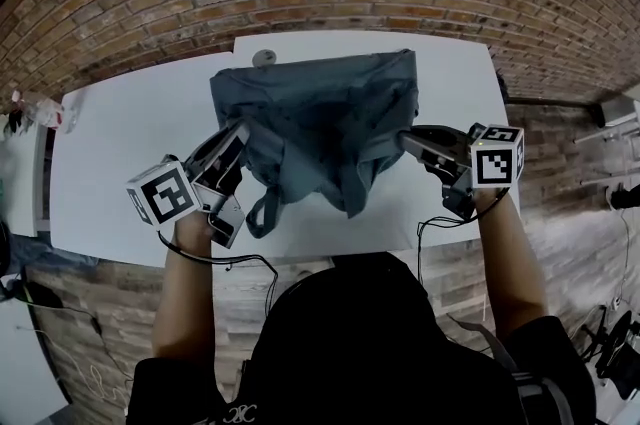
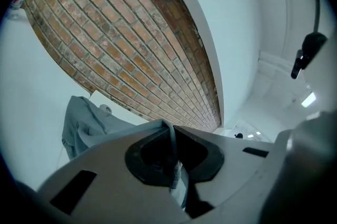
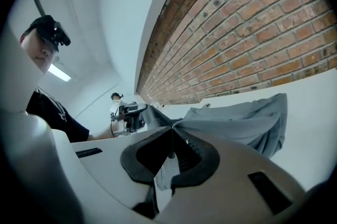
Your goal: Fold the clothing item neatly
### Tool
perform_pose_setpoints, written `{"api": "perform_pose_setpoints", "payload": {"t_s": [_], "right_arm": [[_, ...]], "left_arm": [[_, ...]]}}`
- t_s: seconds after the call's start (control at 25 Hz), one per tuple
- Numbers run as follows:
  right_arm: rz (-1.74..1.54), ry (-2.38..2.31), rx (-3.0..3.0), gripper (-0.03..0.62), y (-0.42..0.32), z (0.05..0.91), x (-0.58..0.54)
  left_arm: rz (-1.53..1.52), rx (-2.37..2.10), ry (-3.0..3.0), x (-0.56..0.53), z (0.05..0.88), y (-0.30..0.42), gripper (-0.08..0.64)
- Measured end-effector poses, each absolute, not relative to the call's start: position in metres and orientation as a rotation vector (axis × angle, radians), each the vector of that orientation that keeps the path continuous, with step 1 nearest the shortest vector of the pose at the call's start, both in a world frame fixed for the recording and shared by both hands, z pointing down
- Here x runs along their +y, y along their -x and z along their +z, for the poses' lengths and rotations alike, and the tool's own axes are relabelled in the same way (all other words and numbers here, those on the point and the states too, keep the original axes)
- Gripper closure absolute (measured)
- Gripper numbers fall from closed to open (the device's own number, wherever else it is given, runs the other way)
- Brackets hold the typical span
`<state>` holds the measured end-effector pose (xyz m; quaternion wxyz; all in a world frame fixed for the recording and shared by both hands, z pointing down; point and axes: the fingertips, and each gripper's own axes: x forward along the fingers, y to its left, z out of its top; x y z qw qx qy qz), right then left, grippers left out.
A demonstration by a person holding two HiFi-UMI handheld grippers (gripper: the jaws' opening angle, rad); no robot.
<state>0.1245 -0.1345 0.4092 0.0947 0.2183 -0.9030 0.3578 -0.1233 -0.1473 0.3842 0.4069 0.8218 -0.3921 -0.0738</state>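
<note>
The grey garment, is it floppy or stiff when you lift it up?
Probably floppy: the grey garment sags and bunches between the left gripper and right gripper, with loose ends dangling. Likely light too, since thin pinched edges hold it. It shouldn't roll or tip, just drape onto the table.

Grey garment point(image 1: 320, 128), lifted, hanging crumpled

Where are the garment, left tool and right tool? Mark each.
garment point(image 1: 320, 108), head view, its middle panel.
left tool point(image 1: 241, 130), head view, between its fingertips.
right tool point(image 1: 405, 139), head view, between its fingertips.
</note>
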Motion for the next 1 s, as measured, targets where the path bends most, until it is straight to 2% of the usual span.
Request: {"api": "perform_pose_setpoints", "payload": {"t_s": [0.2, 0.48, 0.76, 1.0], "right_arm": [[1.096, -0.709, -2.733, 0.578, -0.118, 0.391, -0.188], [1.158, -0.925, -2.761, 0.578, -0.138, 0.384, -0.31], [1.295, -1.239, -2.486, 0.578, -0.177, 0.447, -0.419], [1.274, -1.305, -2.321, 0.571, -0.191, 0.502, -0.442]], "left_arm": [[-0.208, -1.03, -2.095, -0.191, 0.373, 0.129, 0.546], [-0.15, -1.326, -2.051, -0.271, 0.383, 0.172, 0.546], [-0.045, -1.556, -1.867, -0.337, 0.437, 0.23, 0.546], [0.104, -1.565, -1.819, -0.361, 0.486, 0.247, 0.541]]}}
